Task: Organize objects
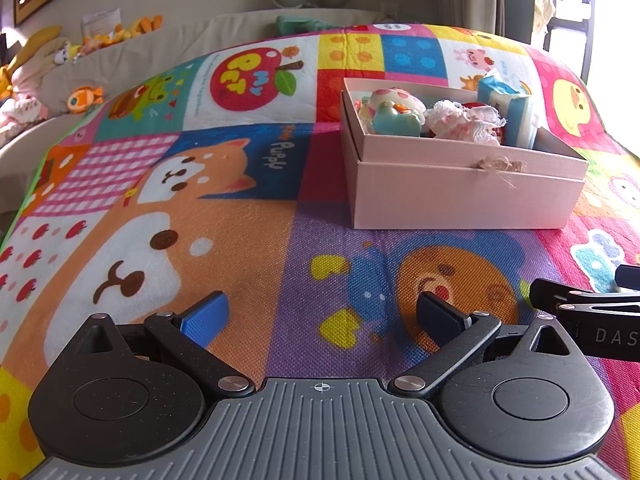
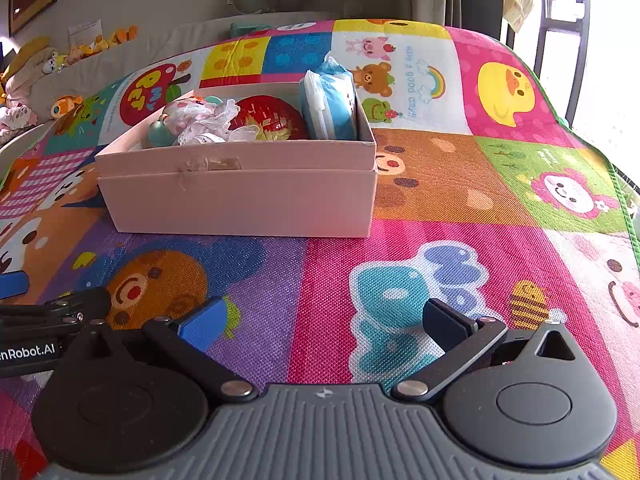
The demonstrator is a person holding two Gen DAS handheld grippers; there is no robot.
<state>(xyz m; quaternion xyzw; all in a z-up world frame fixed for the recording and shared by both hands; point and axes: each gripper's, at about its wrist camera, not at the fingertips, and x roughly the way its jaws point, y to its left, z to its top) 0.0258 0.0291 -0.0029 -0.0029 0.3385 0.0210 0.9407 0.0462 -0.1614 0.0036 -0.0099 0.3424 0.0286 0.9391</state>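
A pink box (image 1: 460, 184) (image 2: 240, 200) stands on the colourful play mat (image 1: 240, 240) (image 2: 400, 240). It holds a teal and pink toy (image 1: 394, 114), a lacy pink-white cloth (image 1: 468, 120) (image 2: 204, 120), a red round object (image 2: 272, 118) and a blue-white tissue pack (image 1: 508, 108) (image 2: 332, 100). My left gripper (image 1: 322, 316) is open and empty, low over the mat, in front and left of the box. My right gripper (image 2: 324, 320) is open and empty, in front and right of the box.
Plush toys (image 1: 52, 64) (image 2: 40, 68) lie along a beige cushion at the far left. Framed pictures hang on the wall behind. A bright window with railings (image 2: 568, 40) is at the right. The mat's green edge (image 2: 616, 172) runs down the right side.
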